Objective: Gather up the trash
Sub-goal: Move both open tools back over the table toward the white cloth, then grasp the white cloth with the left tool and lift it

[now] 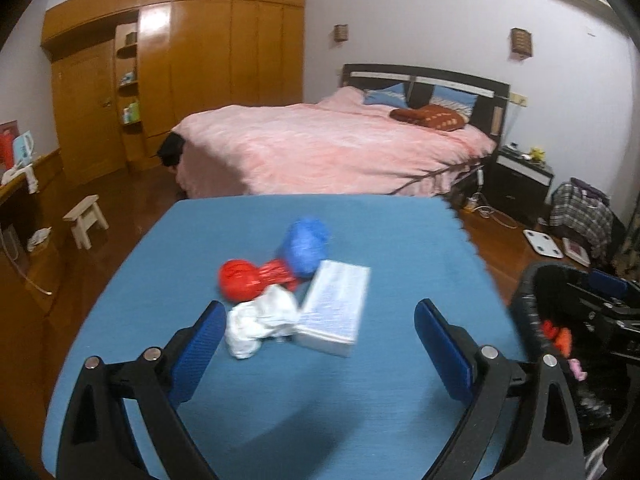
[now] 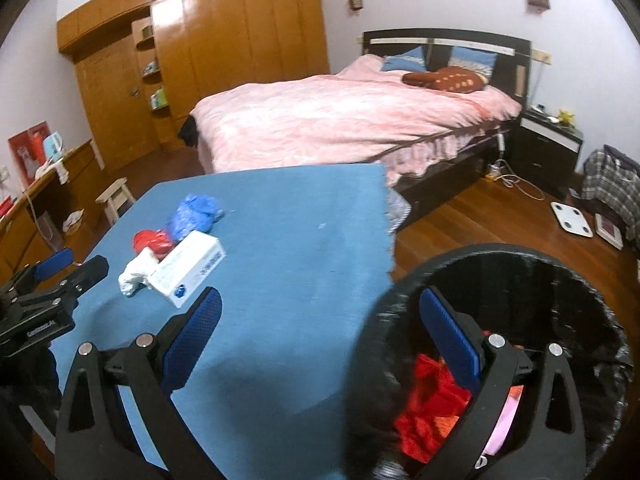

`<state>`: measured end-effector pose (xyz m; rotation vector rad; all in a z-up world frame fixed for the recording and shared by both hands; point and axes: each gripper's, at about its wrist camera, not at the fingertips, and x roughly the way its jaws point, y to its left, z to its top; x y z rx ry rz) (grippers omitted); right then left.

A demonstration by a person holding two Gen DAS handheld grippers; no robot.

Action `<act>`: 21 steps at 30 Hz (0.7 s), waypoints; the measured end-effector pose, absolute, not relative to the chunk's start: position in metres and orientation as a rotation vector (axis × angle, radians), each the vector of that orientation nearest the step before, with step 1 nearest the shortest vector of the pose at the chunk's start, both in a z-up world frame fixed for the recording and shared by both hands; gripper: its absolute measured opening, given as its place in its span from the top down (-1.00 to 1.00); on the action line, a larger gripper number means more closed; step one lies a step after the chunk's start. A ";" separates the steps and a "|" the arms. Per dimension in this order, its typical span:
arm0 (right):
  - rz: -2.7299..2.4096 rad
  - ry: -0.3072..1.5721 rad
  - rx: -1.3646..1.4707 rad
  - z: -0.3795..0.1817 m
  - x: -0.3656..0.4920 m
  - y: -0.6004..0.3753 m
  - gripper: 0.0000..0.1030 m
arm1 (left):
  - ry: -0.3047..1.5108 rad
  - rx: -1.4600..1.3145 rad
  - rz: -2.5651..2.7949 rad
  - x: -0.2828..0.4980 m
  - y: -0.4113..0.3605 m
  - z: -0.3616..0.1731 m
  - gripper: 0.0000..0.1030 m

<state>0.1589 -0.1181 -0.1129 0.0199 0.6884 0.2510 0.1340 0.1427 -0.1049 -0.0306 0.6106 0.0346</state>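
Note:
On the blue table (image 1: 400, 240) lie a crumpled white paper (image 1: 258, 322), a red plastic bag (image 1: 250, 278), a blue plastic bag (image 1: 304, 246) and a white box (image 1: 336, 308), bunched together. My left gripper (image 1: 320, 320) is open and empty, just short of the pile, its left finger beside the white paper. My right gripper (image 2: 320, 312) is open and empty, straddling the rim of a black-lined trash bin (image 2: 560, 280) that holds red and pink trash (image 2: 432, 408). The pile also shows in the right wrist view: white box (image 2: 192, 266), blue bag (image 2: 194, 210). The left gripper (image 2: 60, 280) appears there too.
The bin stands at the table's right edge, also showing in the left wrist view (image 1: 532, 308). Behind the table are a pink bed (image 1: 340, 148), a wooden wardrobe (image 1: 180, 60), a small stool (image 1: 86, 216), a nightstand (image 1: 520, 172) and a white scale (image 1: 542, 242) on the wood floor.

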 end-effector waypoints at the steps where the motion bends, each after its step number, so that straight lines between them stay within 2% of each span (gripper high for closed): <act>1: 0.260 0.692 0.017 -0.114 0.162 -0.112 -0.88 | 0.619 -0.032 0.051 0.137 0.150 -0.109 -0.81; 9: 0.292 0.725 -0.008 -0.128 0.187 -0.077 -0.88 | 0.678 -0.055 0.117 0.160 0.189 -0.138 -0.76; 14: 0.301 0.744 -0.021 -0.137 0.197 -0.066 -0.88 | 0.733 -0.060 0.108 0.175 0.200 -0.158 -0.58; 16: 0.304 0.755 -0.027 -0.141 0.200 -0.063 -0.88 | 0.756 -0.075 0.092 0.179 0.204 -0.165 -0.44; 21: 0.307 0.777 -0.032 -0.150 0.203 -0.060 -0.88 | 0.791 -0.094 0.060 0.185 0.206 -0.177 -0.23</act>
